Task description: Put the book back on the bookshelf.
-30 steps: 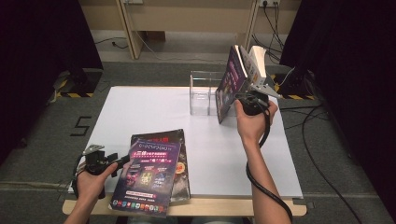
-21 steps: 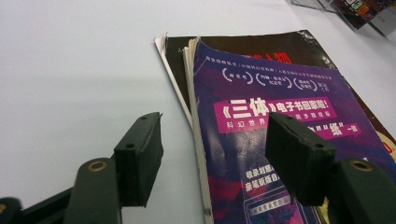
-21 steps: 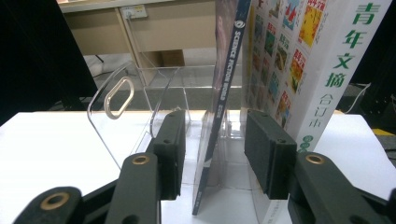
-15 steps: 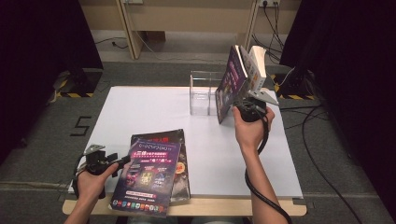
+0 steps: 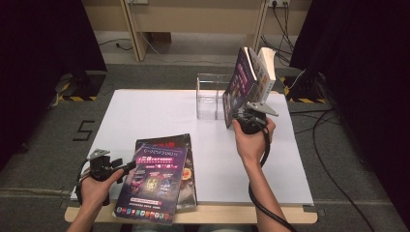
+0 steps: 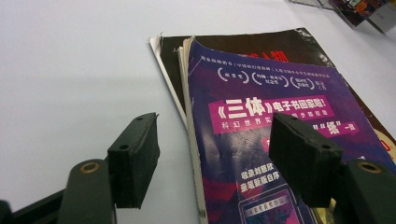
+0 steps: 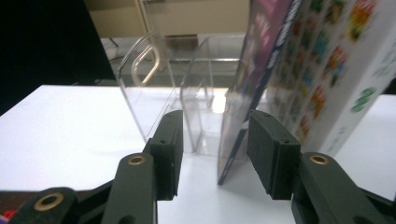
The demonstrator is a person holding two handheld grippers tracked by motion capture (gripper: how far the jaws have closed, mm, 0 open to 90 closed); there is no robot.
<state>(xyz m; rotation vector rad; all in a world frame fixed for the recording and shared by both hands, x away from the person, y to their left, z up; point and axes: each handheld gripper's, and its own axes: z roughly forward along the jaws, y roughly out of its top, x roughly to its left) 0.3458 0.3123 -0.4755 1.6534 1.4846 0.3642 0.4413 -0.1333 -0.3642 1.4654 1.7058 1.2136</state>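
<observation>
Purple-covered book (image 5: 240, 84) standing tilted in the clear acrylic holder (image 5: 209, 94) near the worktop's (image 5: 145, 116) far edge, beside a white book (image 5: 267, 67). Right gripper (image 5: 240, 109) just before it, jaws apart, just been opening, pads clear of the cover. Left gripper (image 5: 129, 166) jaws apart, opening, straddling the top magazine (image 5: 152, 181) of two stacked at the near edge.

L tongs (image 6: 212, 161) open, just opened wider; purple magazine's (image 6: 261, 154) spine edge between jaws, untouched.

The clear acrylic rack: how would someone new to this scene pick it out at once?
Go to the far edge of the white table, right of centre. The clear acrylic rack stands there, left of the leaning purple magazine. It alone is see-through, with upright dividers.
</observation>
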